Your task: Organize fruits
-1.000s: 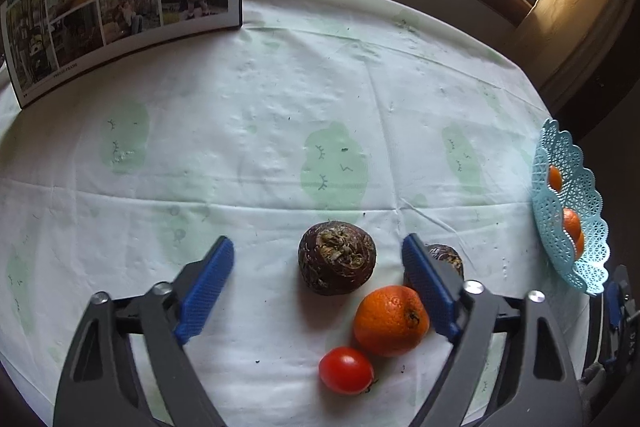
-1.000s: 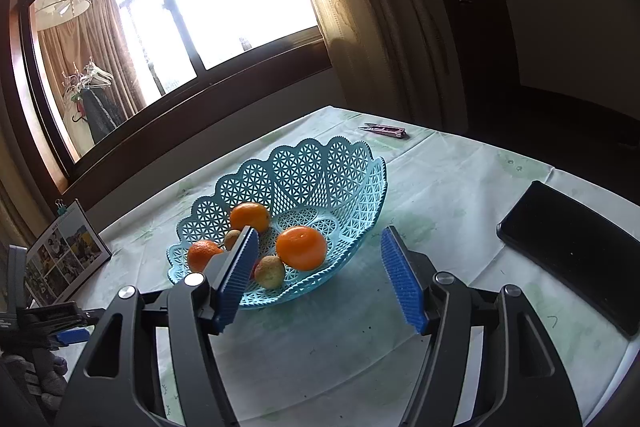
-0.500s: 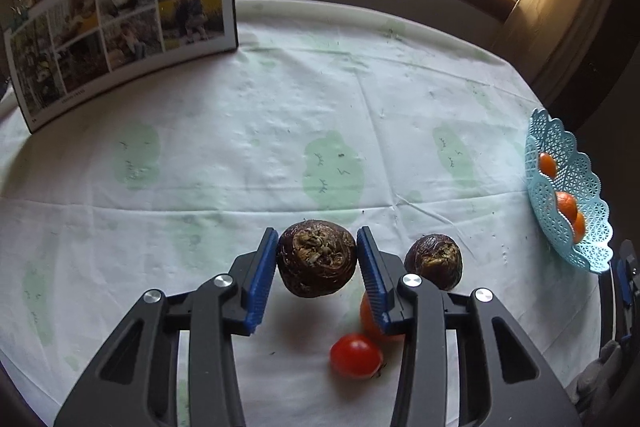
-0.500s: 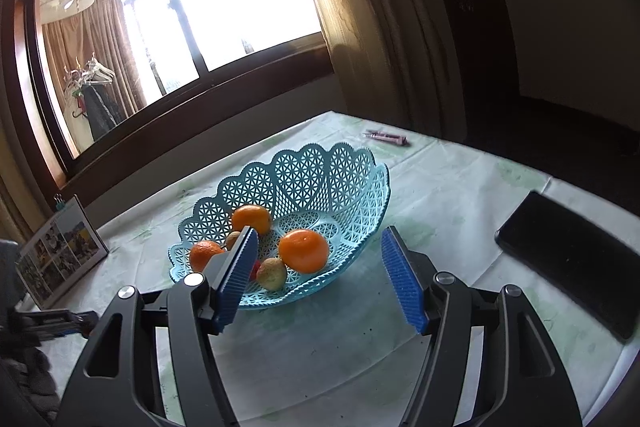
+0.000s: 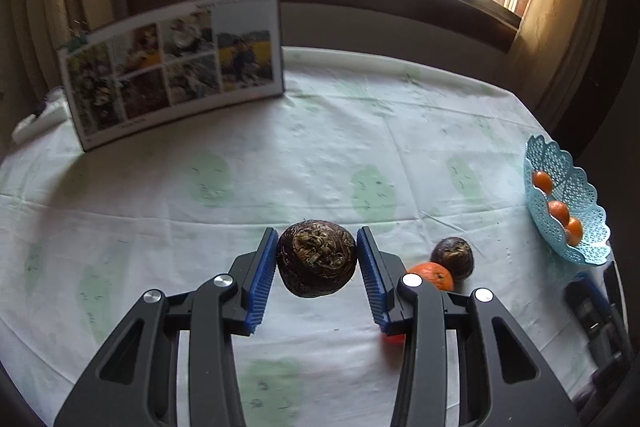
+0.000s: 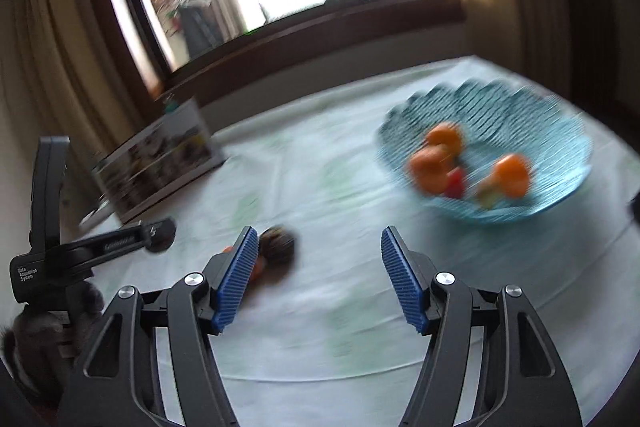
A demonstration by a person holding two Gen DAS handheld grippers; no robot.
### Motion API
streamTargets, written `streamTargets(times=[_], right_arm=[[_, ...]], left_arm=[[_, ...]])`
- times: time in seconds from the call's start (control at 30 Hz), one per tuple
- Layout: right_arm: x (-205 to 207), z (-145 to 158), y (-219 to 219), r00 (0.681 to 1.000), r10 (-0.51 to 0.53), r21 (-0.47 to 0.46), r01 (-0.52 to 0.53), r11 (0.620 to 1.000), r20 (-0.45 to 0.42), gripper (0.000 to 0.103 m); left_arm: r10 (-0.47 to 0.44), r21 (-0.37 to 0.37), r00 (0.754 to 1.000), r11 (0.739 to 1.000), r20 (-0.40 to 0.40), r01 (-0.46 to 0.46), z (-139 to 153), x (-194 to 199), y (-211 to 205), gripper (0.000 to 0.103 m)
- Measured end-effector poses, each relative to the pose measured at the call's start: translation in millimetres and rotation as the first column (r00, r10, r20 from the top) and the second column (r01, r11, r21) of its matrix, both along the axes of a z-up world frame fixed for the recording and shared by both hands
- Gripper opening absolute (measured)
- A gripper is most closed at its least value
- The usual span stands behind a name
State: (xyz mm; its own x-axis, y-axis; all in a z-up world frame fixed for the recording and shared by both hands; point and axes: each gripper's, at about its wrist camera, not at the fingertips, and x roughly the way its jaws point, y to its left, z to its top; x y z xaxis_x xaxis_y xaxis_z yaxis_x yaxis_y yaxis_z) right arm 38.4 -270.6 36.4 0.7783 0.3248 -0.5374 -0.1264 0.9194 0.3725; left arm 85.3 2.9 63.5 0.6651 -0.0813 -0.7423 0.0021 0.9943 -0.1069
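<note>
The left gripper (image 5: 317, 267) clamps the dark brown fruit (image 5: 317, 263) clear of the tablecloth (image 5: 320, 155), for carrying to the blue basket (image 5: 576, 223) (well apart, rightward). The right gripper (image 6: 316, 279) is half-open, apparently empty.

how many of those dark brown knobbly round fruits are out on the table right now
2. One dark brown knobbly round fruit is clamped in the left hand-held gripper; the other sits on the white tablecloth beside a loose orange. The blue lattice basket may hide more.
</note>
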Motion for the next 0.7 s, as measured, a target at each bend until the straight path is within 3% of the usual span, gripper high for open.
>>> streamTargets(times=[0.37, 0.5, 0.7], right_arm=[[38.7, -27.7, 74.0, 0.954, 0.198, 0.195, -0.155, 0.968, -0.224, 0.066], [54.3, -34.7, 88.9, 0.947, 0.197, 0.191, -0.151, 0.97, -0.253, 0.06], [68.3, -34.9, 95.0, 0.961, 0.137, 0.091, -0.118, 0.989, -0.24, 0.05]], left_arm=[[0.055, 0.008, 0.997, 0.998, 0.058, -0.055, 10.9, -13.2, 20.3, 0.041], [0.066, -0.006, 0.996, 0.998, 0.064, -0.065, 13.0, -14.5, 27.5, 0.041], [0.089, -0.027, 0.995, 0.996, 0.034, -0.088, 6.9, -10.0, 36.9, 0.041]])
